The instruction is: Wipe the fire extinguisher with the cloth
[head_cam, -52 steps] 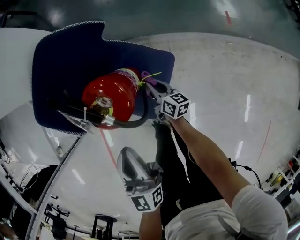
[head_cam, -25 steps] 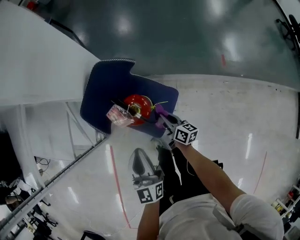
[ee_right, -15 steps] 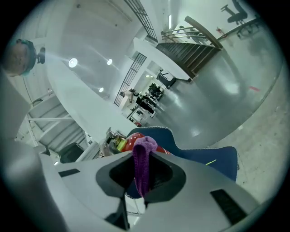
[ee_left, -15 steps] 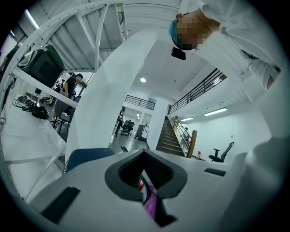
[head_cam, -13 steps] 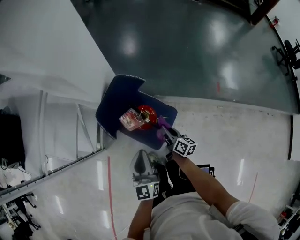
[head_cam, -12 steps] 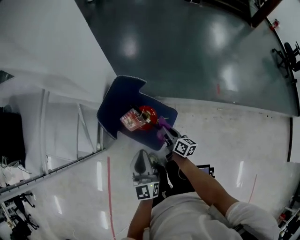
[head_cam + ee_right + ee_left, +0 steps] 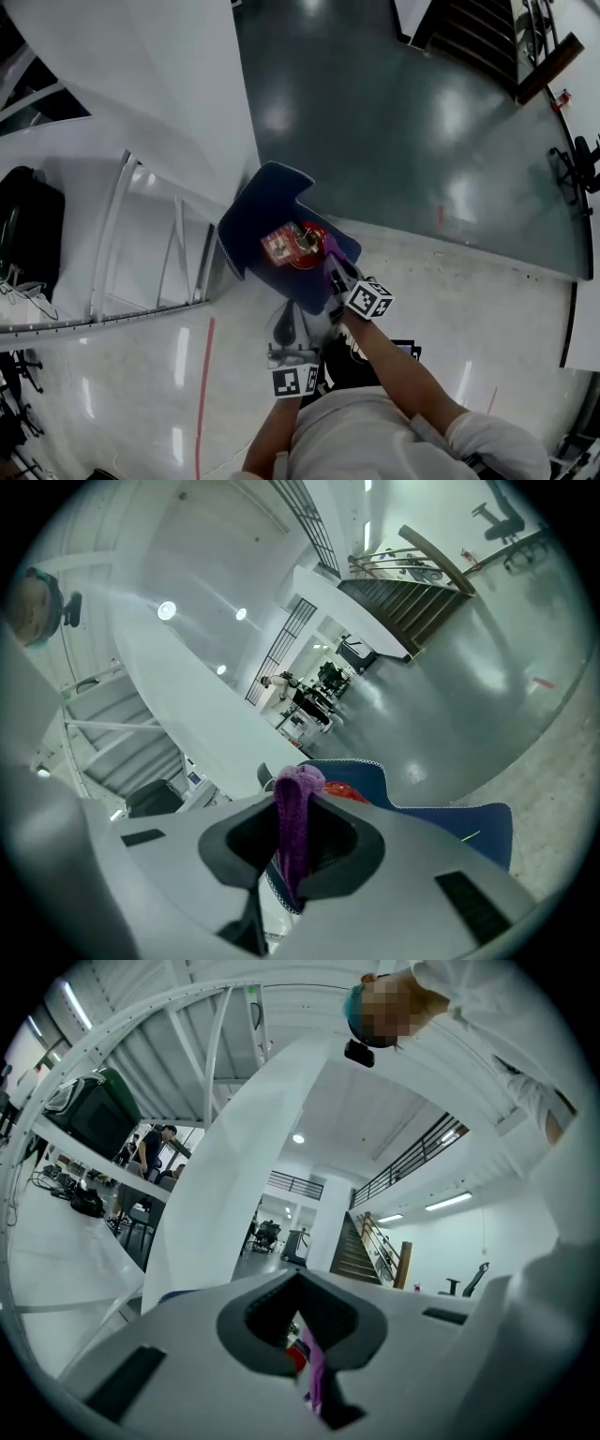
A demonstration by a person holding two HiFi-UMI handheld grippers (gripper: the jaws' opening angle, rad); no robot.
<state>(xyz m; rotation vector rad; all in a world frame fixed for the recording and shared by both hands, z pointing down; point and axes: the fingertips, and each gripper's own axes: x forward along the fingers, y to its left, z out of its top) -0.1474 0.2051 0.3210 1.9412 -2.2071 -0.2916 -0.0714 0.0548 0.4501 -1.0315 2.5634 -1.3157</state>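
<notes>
A red fire extinguisher [image 7: 302, 247] stands on a dark blue mat [image 7: 258, 211], small in the head view, with a clear-wrapped tag on its top. My right gripper [image 7: 335, 269] is shut on a purple cloth [image 7: 331, 247] right against the extinguisher's near side. In the right gripper view the cloth [image 7: 296, 822] hangs between the jaws, and the extinguisher [image 7: 345, 792] and mat [image 7: 450, 829] lie just behind it. My left gripper [image 7: 283, 325] hangs lower, apart from the extinguisher, jaws together and holding nothing. Through its notch [image 7: 298, 1283] a sliver of red [image 7: 293, 1359] and purple cloth [image 7: 315, 1377] shows.
A white sloping panel [image 7: 141, 75] and a white metal frame [image 7: 117, 234] lie left of the mat. Dark green floor [image 7: 422, 112] spreads beyond it and pale floor with a red line [image 7: 201, 380] lies near me. A black bag [image 7: 28, 234] sits at far left.
The head view has pulled far back, so the extinguisher and mat look much smaller. My right gripper stays at the extinguisher with the cloth; my left gripper stays below it.
</notes>
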